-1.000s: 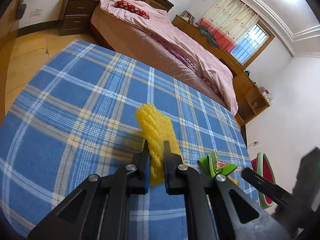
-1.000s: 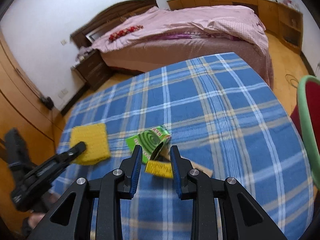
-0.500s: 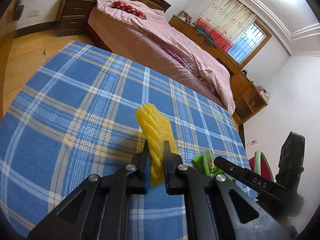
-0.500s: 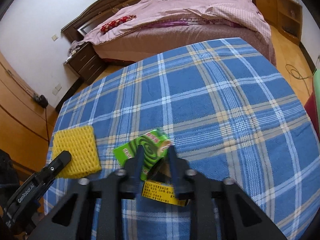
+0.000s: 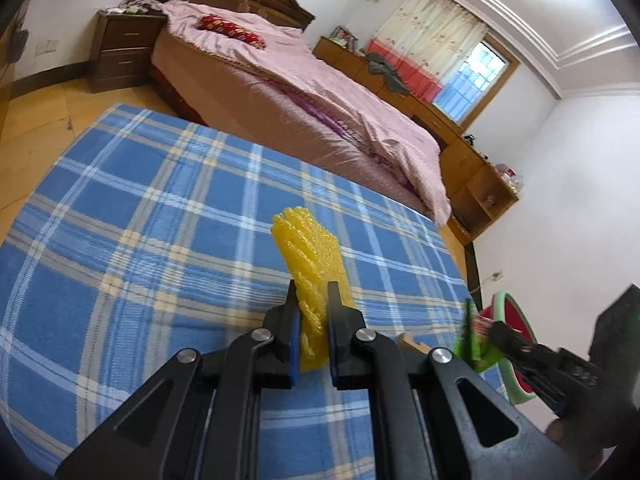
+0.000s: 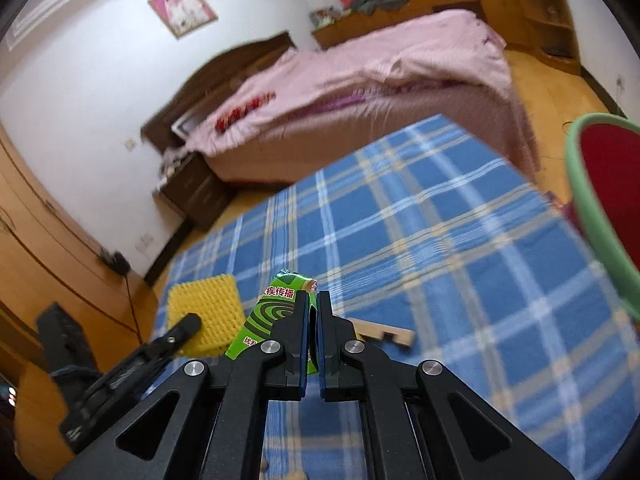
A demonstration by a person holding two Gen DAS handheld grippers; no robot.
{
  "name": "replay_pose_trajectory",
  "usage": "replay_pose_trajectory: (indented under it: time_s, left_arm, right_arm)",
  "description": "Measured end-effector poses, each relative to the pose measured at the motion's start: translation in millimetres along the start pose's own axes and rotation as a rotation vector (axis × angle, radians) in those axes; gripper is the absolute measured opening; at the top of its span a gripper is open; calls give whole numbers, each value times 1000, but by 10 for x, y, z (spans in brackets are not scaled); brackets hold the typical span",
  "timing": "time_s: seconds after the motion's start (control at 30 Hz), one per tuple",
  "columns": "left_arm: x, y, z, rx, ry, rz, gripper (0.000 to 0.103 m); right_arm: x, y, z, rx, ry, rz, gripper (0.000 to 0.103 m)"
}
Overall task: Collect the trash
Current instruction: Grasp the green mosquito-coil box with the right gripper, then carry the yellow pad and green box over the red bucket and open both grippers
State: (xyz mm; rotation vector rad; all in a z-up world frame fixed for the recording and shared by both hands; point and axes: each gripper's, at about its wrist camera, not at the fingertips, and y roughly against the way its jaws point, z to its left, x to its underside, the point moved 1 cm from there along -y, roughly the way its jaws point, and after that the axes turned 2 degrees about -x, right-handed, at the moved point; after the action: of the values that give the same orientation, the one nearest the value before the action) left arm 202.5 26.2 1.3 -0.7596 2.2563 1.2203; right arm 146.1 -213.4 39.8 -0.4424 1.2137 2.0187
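My left gripper (image 5: 313, 300) is shut on a yellow foam net (image 5: 308, 252), which stands up from the blue plaid cloth (image 5: 160, 240). In the right wrist view the same foam net (image 6: 204, 312) shows at the lower left with the left gripper (image 6: 188, 322) on its near edge. My right gripper (image 6: 313, 300) is shut on a flattened green mosquito-coil box (image 6: 276, 308) and holds it tilted, clear of the cloth. The left wrist view shows that box (image 5: 466, 344) edge-on in the right gripper (image 5: 482, 326), close to a red bin with a green rim (image 5: 516, 320).
A notched wooden piece (image 6: 384, 332) lies on the plaid cloth (image 6: 440, 240) just right of the box. The bin's green rim (image 6: 580, 200) stands past the table's right edge. A pink-covered bed (image 5: 300, 92), a nightstand (image 5: 124, 52) and wooden cabinets (image 5: 472, 168) lie beyond.
The right gripper's jaws closed on the green box and lifted it off the cloth, swinging right toward the bin. The left gripper kept its grip on the foam net and barely moved.
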Motion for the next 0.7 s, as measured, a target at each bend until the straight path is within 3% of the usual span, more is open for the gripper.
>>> replay_pose_trajectory:
  time_s: [0.47,0.7]
  left_arm:
    - [245,578,-890,113,-126,14,9]
    - [300,765,-1472,148,-220,28,9]
  right_arm:
    - [34,1239,-441,37,-69,-153,3]
    - [-22,1750,-626,100,-53,-234,3]
